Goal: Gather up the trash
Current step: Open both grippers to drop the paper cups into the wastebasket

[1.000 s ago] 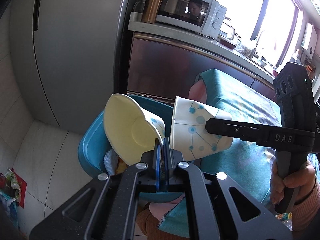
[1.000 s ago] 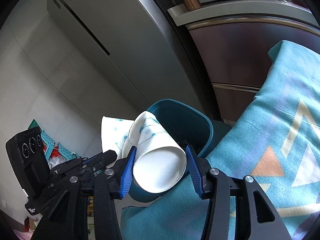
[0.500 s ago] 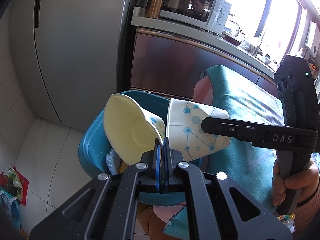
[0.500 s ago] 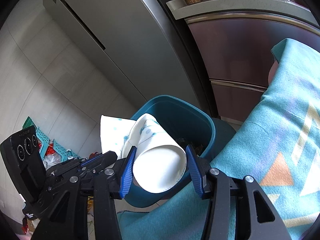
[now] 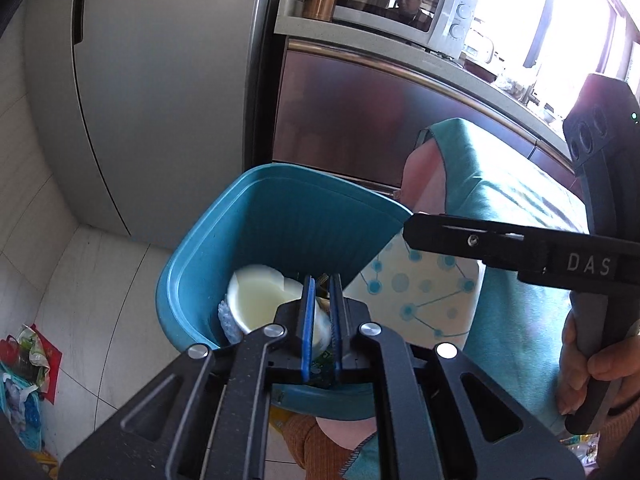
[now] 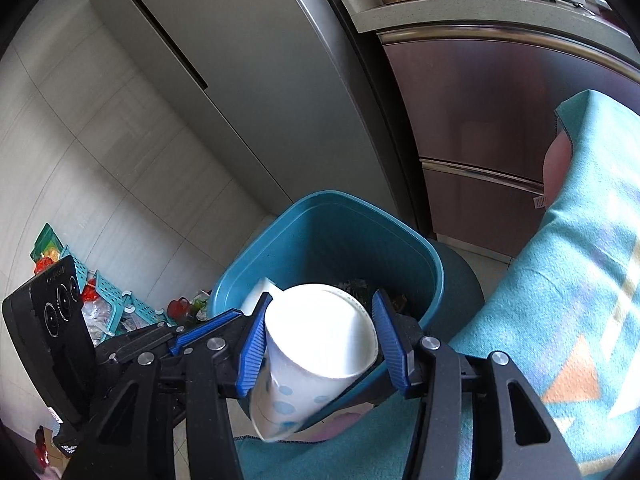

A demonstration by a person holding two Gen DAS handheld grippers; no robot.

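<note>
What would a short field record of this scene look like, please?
bin: teal, open, trash inside
loose cup: inside bin, blurred
left gripper: over bin, jaws slightly apart, gripping nothing
right gripper: shut on held cup, at bin's near rim
cloth: patterned teal, beside bin

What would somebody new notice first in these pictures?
Probably the teal bin in the middle of both views, with a crumpled paper cup already lying inside it. Next, the dotted paper cup clamped in the right tongs at the bin's near rim. The left tongs hang over the bin's opening, almost shut with nothing pinched.
</note>
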